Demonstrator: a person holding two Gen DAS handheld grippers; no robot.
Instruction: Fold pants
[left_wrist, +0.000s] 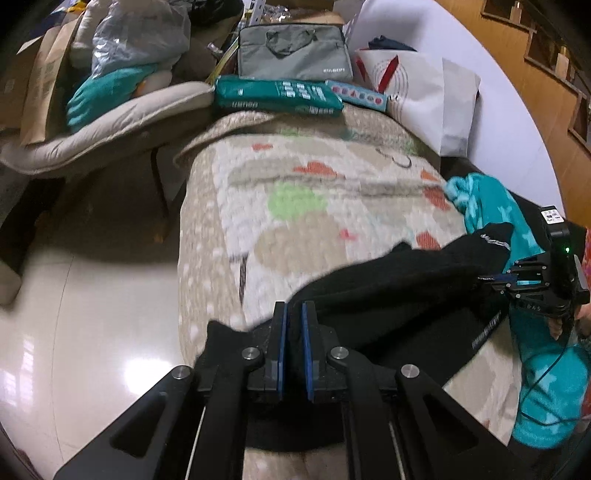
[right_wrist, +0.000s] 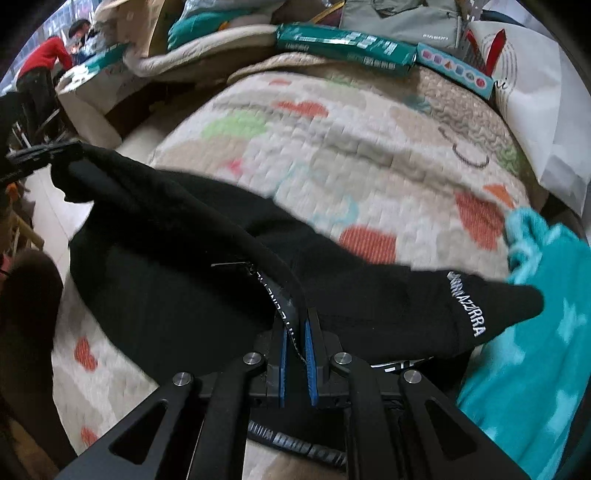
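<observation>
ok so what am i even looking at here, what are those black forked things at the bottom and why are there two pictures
Those black forked things are two hand-held grippers; a person carries one in each hand. Each has a fisheye camera looking along its jaws, hence two pictures: one from the left gripper, one from the right gripper. Both sets of blue-padded jaws are pinched shut on black pants, which are stretched between them above a patterned quilt. In the left view the right gripper shows at the right edge, gripping the other end. A teal blanket lies beside the pants. At the far end sit a green package and a grey bag.
</observation>
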